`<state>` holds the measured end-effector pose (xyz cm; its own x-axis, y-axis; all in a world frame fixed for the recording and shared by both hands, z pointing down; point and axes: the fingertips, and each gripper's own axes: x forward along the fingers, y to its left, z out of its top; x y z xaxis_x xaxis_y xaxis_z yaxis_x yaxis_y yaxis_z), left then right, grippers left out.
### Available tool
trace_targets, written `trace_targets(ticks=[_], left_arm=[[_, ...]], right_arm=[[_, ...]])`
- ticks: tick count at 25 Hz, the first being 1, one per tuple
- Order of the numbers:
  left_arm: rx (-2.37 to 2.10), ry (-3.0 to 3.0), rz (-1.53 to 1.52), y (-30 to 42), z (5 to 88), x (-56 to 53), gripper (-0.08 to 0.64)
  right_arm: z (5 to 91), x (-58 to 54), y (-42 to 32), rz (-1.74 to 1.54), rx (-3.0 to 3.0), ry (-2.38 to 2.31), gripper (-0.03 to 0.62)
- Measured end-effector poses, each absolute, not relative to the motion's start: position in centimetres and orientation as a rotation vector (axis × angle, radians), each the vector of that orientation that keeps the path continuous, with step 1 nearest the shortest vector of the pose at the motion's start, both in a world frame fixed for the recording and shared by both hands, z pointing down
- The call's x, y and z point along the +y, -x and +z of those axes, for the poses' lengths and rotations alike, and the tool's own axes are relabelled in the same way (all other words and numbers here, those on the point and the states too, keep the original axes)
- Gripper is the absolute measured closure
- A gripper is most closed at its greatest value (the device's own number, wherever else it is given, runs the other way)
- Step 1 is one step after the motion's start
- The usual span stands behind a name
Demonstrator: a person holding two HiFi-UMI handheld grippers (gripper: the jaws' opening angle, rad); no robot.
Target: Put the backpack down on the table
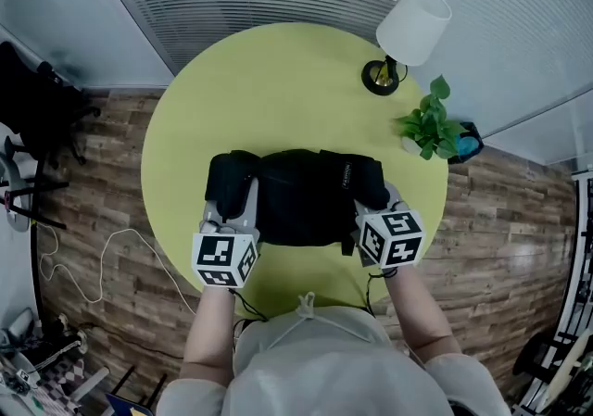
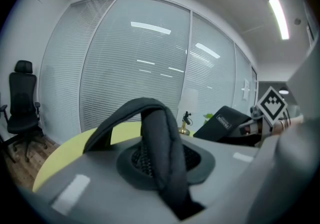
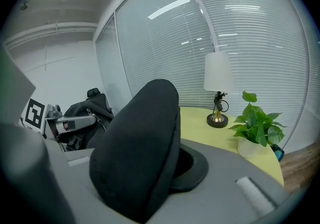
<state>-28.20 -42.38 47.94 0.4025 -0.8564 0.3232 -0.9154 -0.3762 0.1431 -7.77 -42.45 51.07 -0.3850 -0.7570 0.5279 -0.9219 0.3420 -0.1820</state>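
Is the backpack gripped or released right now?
Gripped. The left gripper is shut on a thin strap, the right gripper on a padded strap of the backpack.

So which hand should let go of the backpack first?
Probably left: the left gripper pinches only a thin strap, while the right gripper clamps the thick padded strap, better for steadying the backpack.

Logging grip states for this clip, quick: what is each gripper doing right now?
Left gripper: closed on a thin strap of the backpack.
Right gripper: closed on a padded part of the backpack.
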Motion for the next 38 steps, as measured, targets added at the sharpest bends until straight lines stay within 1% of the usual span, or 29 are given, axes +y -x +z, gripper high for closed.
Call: trace_targets(ticks=[6,13,16,17,18,20,23,24,26,28,35,38], left_arm=[[-1.513,-2.332,0.308,27.7,49.6,-42.2,0.494],[-1.533,-2.294,0.336,28.0,51.2,-41.9,0.482],[-1.525,-2.278,0.328,28.3,51.7,-41.9,0.471],[-1.517,-2.27,0.324,28.4,52.0,-42.0,0.465],[-1.507,-2.259,0.319,28.5,52.3,-42.0,0.444],[-1.491,-2.244,0.307,28.5,52.8,-41.9,0.384],[-1.522,-2.239,0.311,28.7,53.2,-41.8,0.272],[-1.543,-2.238,0.314,28.9,53.2,-41.7,0.24],[-1.587,-2.229,0.308,29.4,53.0,-41.6,0.204],[-1.618,-2.221,0.29,29.9,52.6,-41.4,0.186],[-1.686,-2.25,0.246,30.8,50.1,-39.5,0.186],[-1.714,-2.284,0.216,30.5,48.3,-38.4,0.211]], right_arm=[[52.6,-42.4,7.3,0.669,-2.239,-1.489,0.509],[54.3,-42.5,6.7,0.695,-2.229,-1.514,0.498],[54.5,-42.6,6.5,0.703,-2.237,-1.527,0.466],[54.5,-42.6,6.5,0.695,-2.243,-1.532,0.446],[54.4,-42.7,6.6,0.679,-2.249,-1.539,0.42],[54.2,-42.8,6.7,0.635,-2.263,-1.553,0.332],[53.8,-42.9,7.1,0.552,-2.279,-1.571,0.188],[53.6,-42.9,7.1,0.528,-2.275,-1.581,0.156],[53.3,-42.9,6.7,0.494,-2.254,-1.618,0.121],[53.0,-42.8,6.2,0.475,-2.232,-1.662,0.11],[50.4,-40.6,5.2,0.392,-2.213,-1.744,0.115],[49.1,-39.3,5.0,0.343,-2.211,-1.773,0.185]])
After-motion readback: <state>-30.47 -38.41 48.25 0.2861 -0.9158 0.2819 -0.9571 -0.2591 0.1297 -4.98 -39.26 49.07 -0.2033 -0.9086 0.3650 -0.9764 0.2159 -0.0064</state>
